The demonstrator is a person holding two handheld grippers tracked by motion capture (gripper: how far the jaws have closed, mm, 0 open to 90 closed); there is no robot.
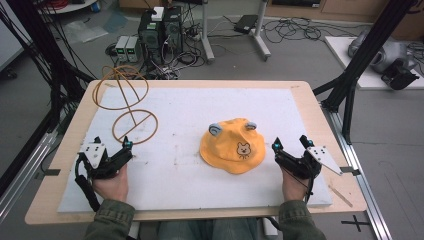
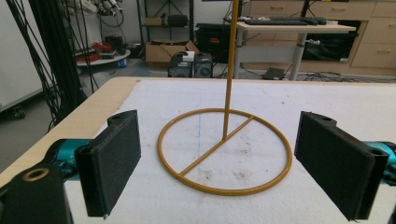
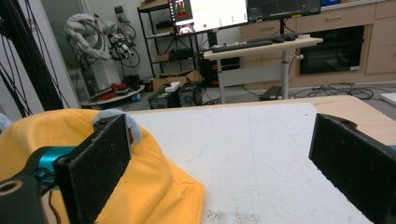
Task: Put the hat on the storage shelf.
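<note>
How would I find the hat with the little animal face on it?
Look at the white foam board covering the wooden table. Right of its middle lies a floppy yellow fabric hat, near the right gripper. It alone is soft, with two grey ears and a small bear face.

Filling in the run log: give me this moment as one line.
left gripper: open, facing wire stand | right gripper: open, beside yellow hat | hat flat on white board, untouched
</note>
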